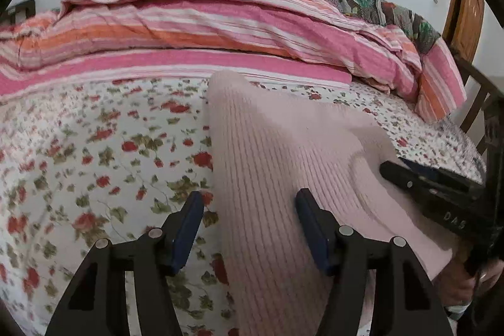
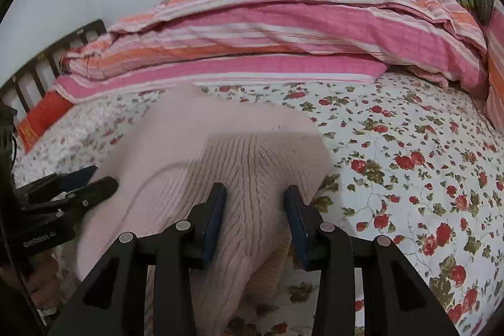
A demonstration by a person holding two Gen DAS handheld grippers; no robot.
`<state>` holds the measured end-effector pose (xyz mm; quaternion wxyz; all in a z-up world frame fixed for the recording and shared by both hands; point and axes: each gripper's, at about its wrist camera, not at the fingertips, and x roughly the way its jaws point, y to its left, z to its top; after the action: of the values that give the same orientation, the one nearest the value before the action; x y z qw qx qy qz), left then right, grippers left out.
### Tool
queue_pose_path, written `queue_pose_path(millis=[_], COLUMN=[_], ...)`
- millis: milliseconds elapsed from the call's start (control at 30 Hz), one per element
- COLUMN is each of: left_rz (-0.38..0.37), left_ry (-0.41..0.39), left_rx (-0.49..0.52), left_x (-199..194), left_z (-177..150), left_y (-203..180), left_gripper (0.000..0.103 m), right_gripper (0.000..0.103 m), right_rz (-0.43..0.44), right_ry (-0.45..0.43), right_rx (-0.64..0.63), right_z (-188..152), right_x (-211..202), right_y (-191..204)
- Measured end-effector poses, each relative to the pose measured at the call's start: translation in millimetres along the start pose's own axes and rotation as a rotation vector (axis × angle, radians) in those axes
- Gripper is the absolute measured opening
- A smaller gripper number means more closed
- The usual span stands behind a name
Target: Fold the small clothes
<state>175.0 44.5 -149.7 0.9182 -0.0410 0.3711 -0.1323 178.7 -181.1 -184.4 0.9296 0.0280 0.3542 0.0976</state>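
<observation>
On the floral bedsheet (image 1: 94, 147), pink ribbed knit (image 1: 267, 162) between both released tools, left (image 1: 249, 203), right (image 2: 255, 194) lettered "DAS".

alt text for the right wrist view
A pale pink ribbed knit garment lies on a floral bedsheet, a raised fold of it between the open right hand-held gripper. The left hand-held gripper enters at left; a striped quilt is piled behind.
</observation>
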Motion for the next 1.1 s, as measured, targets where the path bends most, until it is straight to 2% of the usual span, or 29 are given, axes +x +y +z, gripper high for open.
queue_pose_path(millis=[100,300,467,633,1100], left_rz=[-0.013,0.053,0.027,0.034,0.026], left_ry=[-0.015,-0.063,-0.049,-0.056,-0.061], left_rx=[-0.02,0.009,-0.032,-0.035,-0.045], left_x=[2,4,8,10,13], left_z=[-4,-8,-6,-7,-6], left_y=[2,-7,1,1,4], left_gripper=[0.064,0.068,0.071,0.076,0.076], right_gripper=[0.038,0.042,0.046,0.048,0.049], right_rz=[-0.015,-0.034,-0.04,-0.055,-0.06], right_ry=[-0.003,-0.003,-0.005,-0.014,-0.021], right_rx=[0.01,0.015,0.01,0.004,0.005], right_z=[-4,-4,-3,-2,-3], right_x=[3,8,11,16,17], right_y=[0,3,3,5,6])
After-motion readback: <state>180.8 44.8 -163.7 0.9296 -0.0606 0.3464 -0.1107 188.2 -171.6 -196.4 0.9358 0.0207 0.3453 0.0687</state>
